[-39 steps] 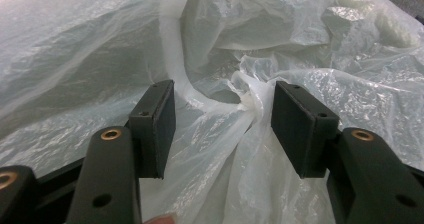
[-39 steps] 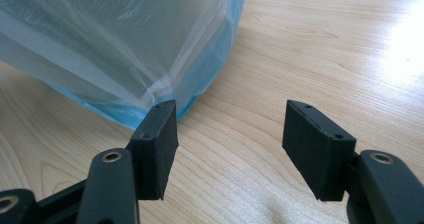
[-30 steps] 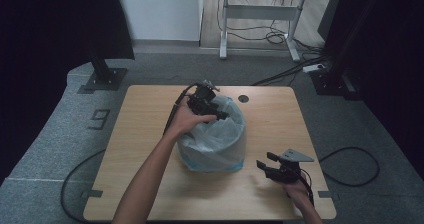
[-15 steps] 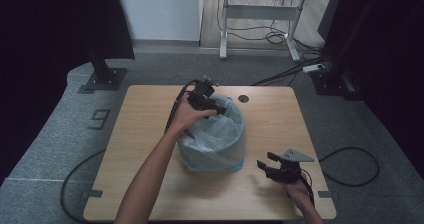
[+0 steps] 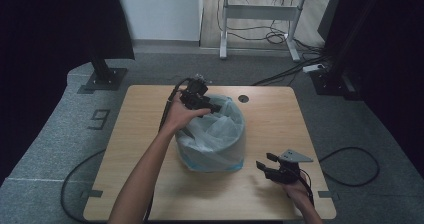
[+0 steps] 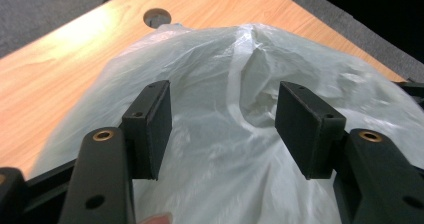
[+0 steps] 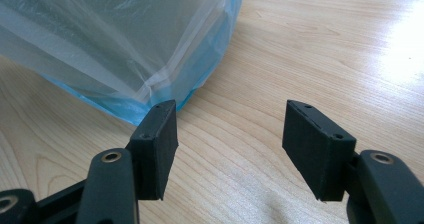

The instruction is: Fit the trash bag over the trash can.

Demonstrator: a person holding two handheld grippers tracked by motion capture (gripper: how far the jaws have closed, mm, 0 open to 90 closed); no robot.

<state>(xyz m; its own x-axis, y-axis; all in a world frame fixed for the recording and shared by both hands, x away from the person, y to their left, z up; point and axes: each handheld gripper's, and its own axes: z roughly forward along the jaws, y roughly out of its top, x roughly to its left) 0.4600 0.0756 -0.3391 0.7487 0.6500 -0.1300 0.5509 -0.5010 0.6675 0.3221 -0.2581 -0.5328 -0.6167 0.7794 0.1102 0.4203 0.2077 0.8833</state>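
A round bin lined with a translucent plastic bag [image 5: 212, 139] stands in the middle of the wooden table [image 5: 280, 119]. My left gripper [image 5: 212, 105] hovers over the bin's far left rim and points across the bag's mouth. In the left gripper view its jaws stand open [image 6: 222, 121] just above the crinkled bag [image 6: 235, 74], with no plastic pinched between the pads. My right gripper [image 5: 266, 165] rests low near the table's front right, open. In the right gripper view it [image 7: 230, 134] faces the bin's bluish lower wall [image 7: 125, 44], a short way off.
A round cable hole [image 5: 243, 98] lies in the tabletop behind the bin. Bare wood stretches to the right of the bin and along the front edge. Grey carpet, a stand base [image 5: 105, 79] and a desk frame [image 5: 260, 14] lie beyond the table.
My left gripper has shifted slightly at the bin's far rim, still over the bag. The right gripper has stayed where it was.
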